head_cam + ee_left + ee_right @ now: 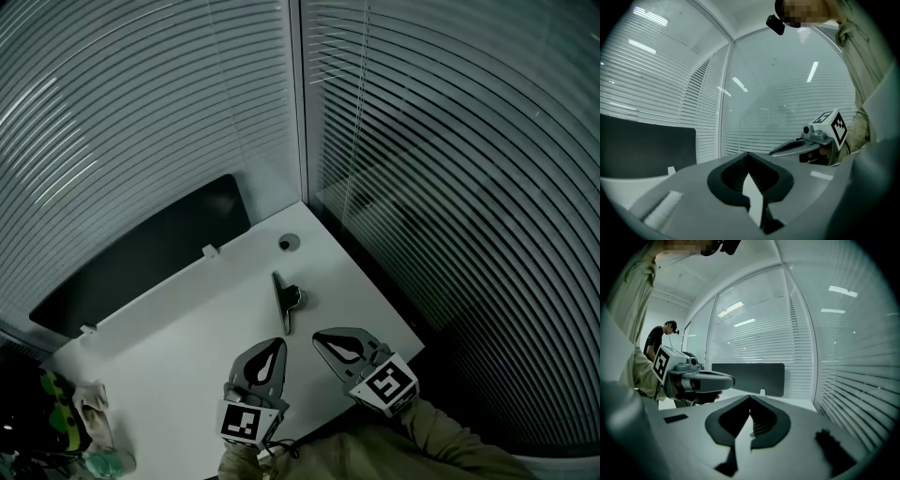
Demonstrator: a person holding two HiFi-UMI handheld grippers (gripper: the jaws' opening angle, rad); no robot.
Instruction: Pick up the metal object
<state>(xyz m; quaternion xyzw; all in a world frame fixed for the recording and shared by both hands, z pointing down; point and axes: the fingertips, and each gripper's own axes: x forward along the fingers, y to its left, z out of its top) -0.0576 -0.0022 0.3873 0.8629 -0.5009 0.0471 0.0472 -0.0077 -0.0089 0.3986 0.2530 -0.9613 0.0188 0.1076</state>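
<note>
We're holding the L tool (275, 349) and the R tool (323, 338) side by side over the table (178, 347), both pointing fwd and angling a bit toward each other, tips near but not touching. The L tool's jaws are sitting clenched tip to tip w/ nothing between them. The R tool's jaws are doing the same: pressed together, gripping nothing.

The metal obj (285, 302) is lying flat on the table just ahead of both tips, roughly between the two tools and touching neither. It's showing as a dark bar w/ a shiny knob on the side toward the R tool.

Farther ahead, past the obj, a round hole (288, 243) is sitting near the table's far corner. Ahead and left of the L tool, a dark panel (141, 258) is standing along the table's far edge, w/ blinds (141, 112) hanging behind it and also off to the R tool's right.

Behind and left of the L tool, a cloth (94, 412) is lying near the table edge; we can't tell what the green item next to it is.

An olive sleeve (441, 431) is trailing behind the R tool. In the R tool's own view, a 2nd person (657, 341) is standing well beyond the L tool.
</note>
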